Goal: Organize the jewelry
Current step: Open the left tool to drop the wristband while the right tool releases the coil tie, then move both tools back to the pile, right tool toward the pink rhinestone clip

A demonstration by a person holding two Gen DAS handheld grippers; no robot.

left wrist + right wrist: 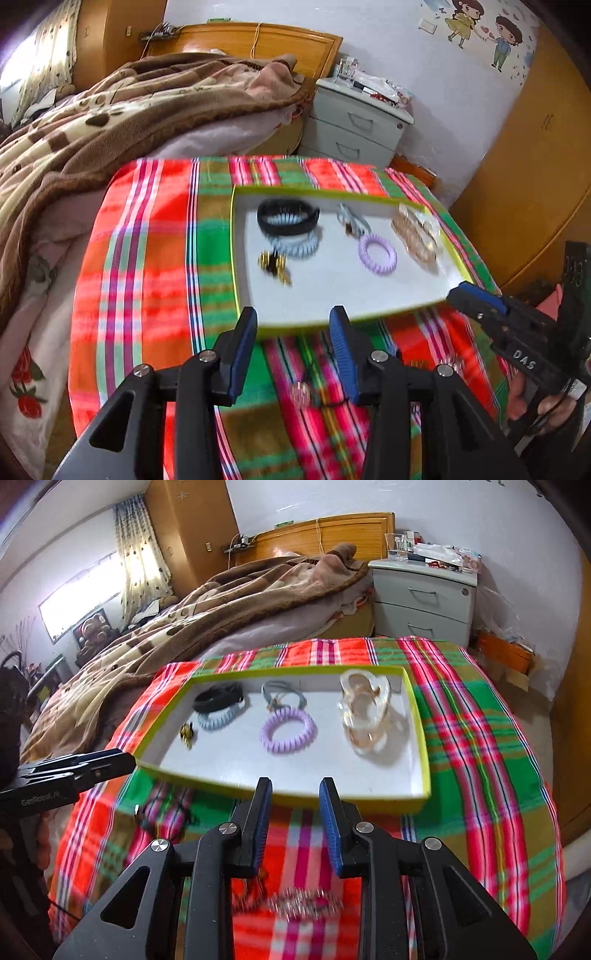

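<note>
A shallow white tray with a yellow-green rim point(236, 258) point(421, 731) lies on a plaid cloth. Inside it are a black band point(218, 698) over a pale blue coil tie point(218, 718), a small gold piece point(187, 732), a purple coil tie point(377, 254) point(288, 729), a grey elastic point(282, 694) and clear hair claws point(364, 710). My left gripper point(293, 314) hangs open and empty at the tray's near edge, above a pink bead on a black cord point(300, 392). My right gripper point(295, 784) is open and empty too, over a sparkly silver piece point(306, 904).
The plaid cloth point(480, 738) covers a small table that drops off on the left and right. A bed with a brown blanket point(92, 122) lies behind on the left, a grey nightstand point(424, 598) behind the table, and a wooden wardrobe point(535, 166) on the right.
</note>
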